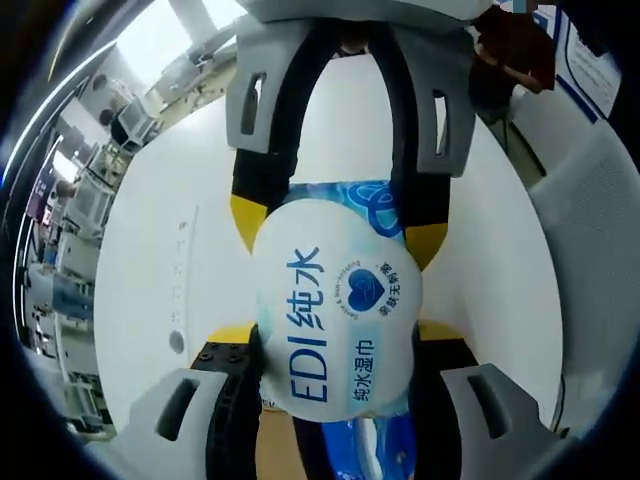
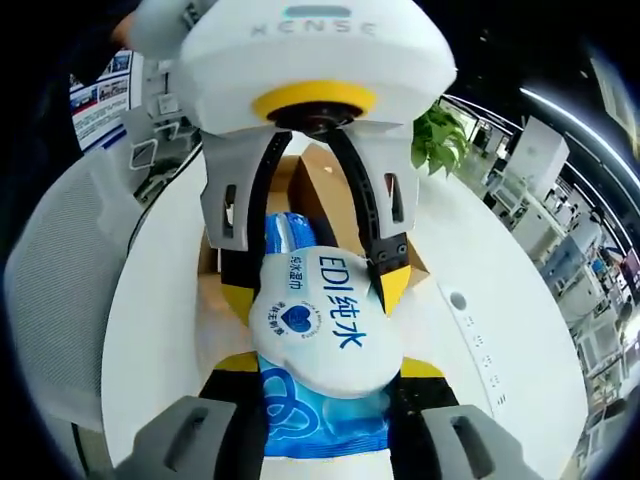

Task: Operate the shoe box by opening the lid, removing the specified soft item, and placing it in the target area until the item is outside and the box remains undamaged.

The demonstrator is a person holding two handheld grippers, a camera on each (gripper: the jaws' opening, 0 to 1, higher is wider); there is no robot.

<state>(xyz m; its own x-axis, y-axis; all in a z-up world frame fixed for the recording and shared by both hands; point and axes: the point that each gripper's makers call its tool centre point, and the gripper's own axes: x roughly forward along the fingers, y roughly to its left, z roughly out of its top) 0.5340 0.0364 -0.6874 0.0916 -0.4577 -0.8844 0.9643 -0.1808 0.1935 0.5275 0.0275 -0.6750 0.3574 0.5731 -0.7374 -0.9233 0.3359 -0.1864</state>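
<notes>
Wipes pack [image 1: 335,320] held in the air between 2 grippers, above white table [image 1: 150,250]. Left gripper [image 1: 335,335] clamped on one end, right gripper [image 2: 325,365] clamped on the other. Cardboard box [image 2: 320,185] behind.

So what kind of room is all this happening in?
Probably an open office or lab. Past the white table stand rows of desks with equipment, a potted plant and a poster board. Both grippers hold a wet-wipes pack over the cardboard box.
</notes>
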